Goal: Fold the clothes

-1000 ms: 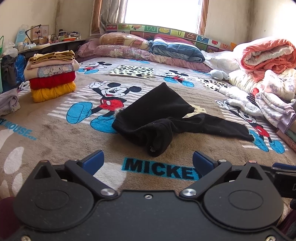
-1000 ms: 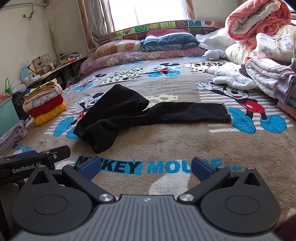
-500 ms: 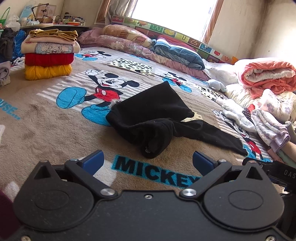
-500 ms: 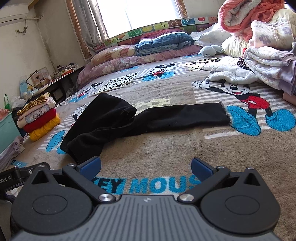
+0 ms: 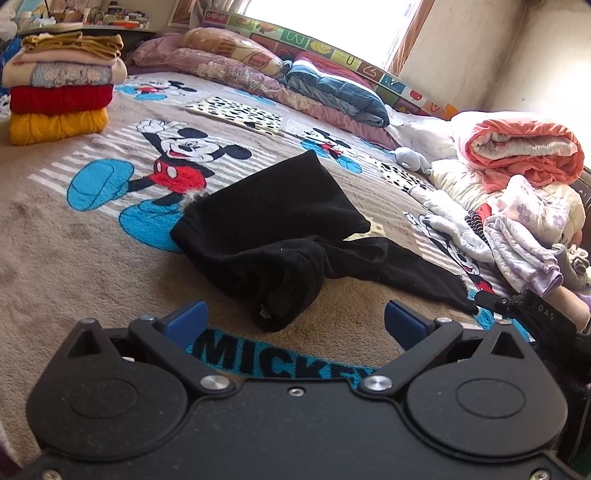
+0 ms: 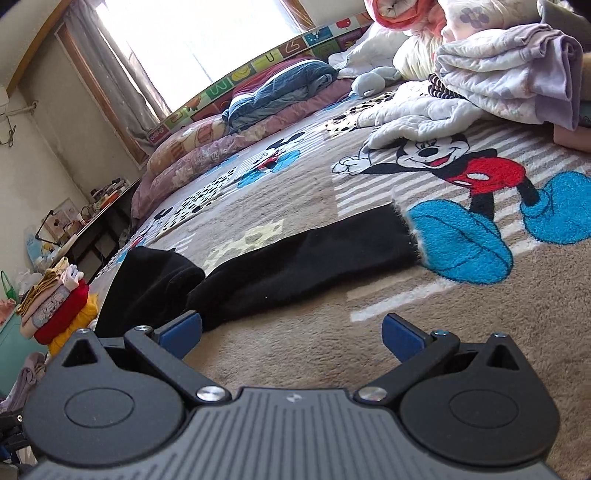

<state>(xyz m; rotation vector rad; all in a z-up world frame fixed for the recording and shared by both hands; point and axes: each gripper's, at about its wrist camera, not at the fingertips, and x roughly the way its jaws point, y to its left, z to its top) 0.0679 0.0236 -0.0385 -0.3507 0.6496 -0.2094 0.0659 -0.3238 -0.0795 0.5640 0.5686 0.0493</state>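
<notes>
Sunlit window [image 5: 332,22] behind cartoon-print bed [image 5: 74,258]

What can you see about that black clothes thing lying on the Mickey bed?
The black garment looks like soft, fuzzy fleece. It lies unfolded on the Mickey Mouse blanket: one wide part spread flat, a rumpled bunch nearest the left gripper, and one long flat piece stretching right to a frayed end. Only the blanket touches it; both the left gripper and the right gripper are open and off it.
</notes>
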